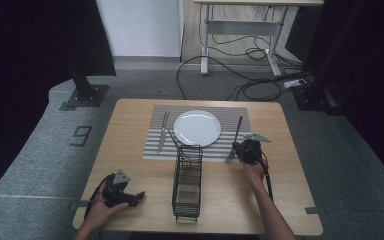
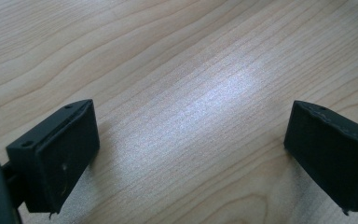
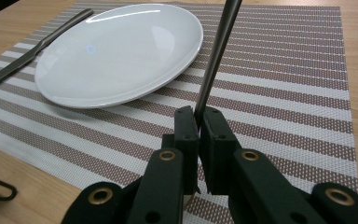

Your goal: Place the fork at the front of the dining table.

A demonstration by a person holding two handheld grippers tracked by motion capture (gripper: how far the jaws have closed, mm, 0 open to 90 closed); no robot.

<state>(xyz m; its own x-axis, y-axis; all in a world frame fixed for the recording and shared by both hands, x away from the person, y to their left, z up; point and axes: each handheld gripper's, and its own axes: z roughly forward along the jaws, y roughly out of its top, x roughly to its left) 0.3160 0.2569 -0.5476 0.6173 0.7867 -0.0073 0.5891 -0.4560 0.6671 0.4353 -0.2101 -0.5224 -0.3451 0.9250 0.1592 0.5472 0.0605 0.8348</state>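
Your right gripper (image 3: pixel 199 122) pinches a metal utensil (image 3: pixel 216 56) at frame centre, its handle rising over the striped placemat (image 3: pixel 284 93). The high view adds your left gripper (image 1: pixel 125 196), lower left, jaws wide apart and empty.

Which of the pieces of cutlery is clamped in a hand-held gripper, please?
The dark-handled utensil right of the white plate, gripped by the right hand-held gripper. The two pieces left of the plate lie free on the striped placemat.
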